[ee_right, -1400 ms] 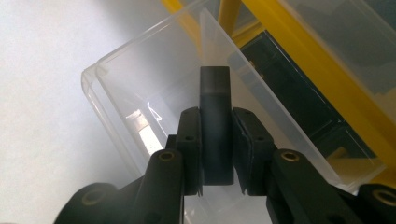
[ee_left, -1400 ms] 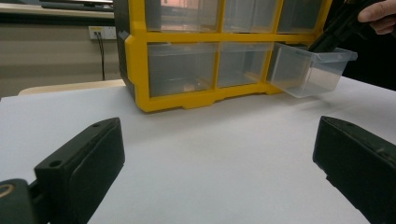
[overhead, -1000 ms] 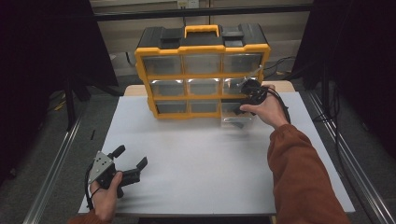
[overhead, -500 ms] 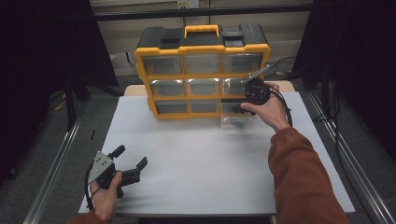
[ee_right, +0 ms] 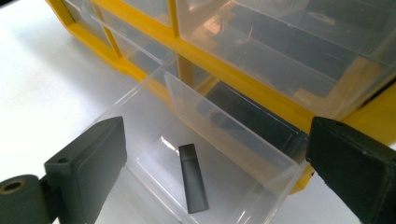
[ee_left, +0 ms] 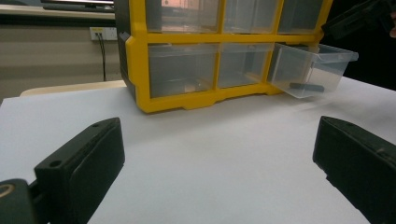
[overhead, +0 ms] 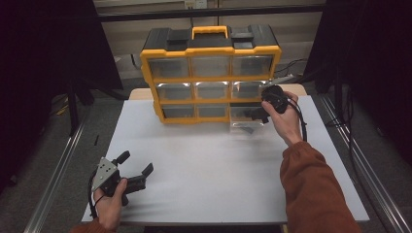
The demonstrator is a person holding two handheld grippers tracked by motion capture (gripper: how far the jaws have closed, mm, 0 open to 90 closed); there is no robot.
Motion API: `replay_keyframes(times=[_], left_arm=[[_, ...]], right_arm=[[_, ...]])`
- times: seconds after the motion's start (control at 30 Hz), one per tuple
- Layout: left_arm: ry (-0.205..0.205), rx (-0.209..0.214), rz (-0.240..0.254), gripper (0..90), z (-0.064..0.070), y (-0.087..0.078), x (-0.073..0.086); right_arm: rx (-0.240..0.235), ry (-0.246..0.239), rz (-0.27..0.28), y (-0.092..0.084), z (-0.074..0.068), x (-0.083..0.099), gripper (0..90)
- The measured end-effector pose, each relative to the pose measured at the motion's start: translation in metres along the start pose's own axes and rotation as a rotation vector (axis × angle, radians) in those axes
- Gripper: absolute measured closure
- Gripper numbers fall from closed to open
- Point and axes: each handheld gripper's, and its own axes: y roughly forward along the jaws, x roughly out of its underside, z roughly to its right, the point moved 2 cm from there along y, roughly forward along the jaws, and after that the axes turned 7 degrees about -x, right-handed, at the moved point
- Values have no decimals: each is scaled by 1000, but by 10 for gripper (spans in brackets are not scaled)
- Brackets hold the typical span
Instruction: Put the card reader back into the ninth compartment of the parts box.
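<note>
A yellow organizer (overhead: 210,50) with clear drawers stands at the back of the white table (overhead: 218,174). Its bottom right drawer (overhead: 245,127) is pulled out. A dark flat bar (ee_right: 193,184) lies on the drawer's floor, and the left gripper view also has this bar (ee_left: 306,87) in sight. My right gripper (overhead: 253,115) hovers just above the drawer (ee_right: 224,126); its jaws have just been opening and stand wide with nothing pressed between them. At the table's front left, my left gripper (overhead: 136,162) rests open and empty, facing the organizer (ee_left: 135,74).
Metal rails (overhead: 53,179) run along both sides of the table. Dark curtains flank the organizer. The right forearm in a rust sleeve (overhead: 311,194) crosses the table's right half. Bare white surface lies between the two grippers.
My right gripper has drifted a little to the right, off the organizer's front, and its jaws have spread. The left gripper and the drawer have kept still.
</note>
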Motion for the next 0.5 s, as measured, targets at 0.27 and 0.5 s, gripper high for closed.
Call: replay_keyframes(times=[0.27, 0.5], left_arm=[[-15, -8, 2, 21, 0, 1, 1], [-7, -14, -3, 21, 0, 0, 1]], right_arm=[[37, 25, 84, -5, -4, 19, 39], [72, 19, 200, -13, -11, 31, 37]])
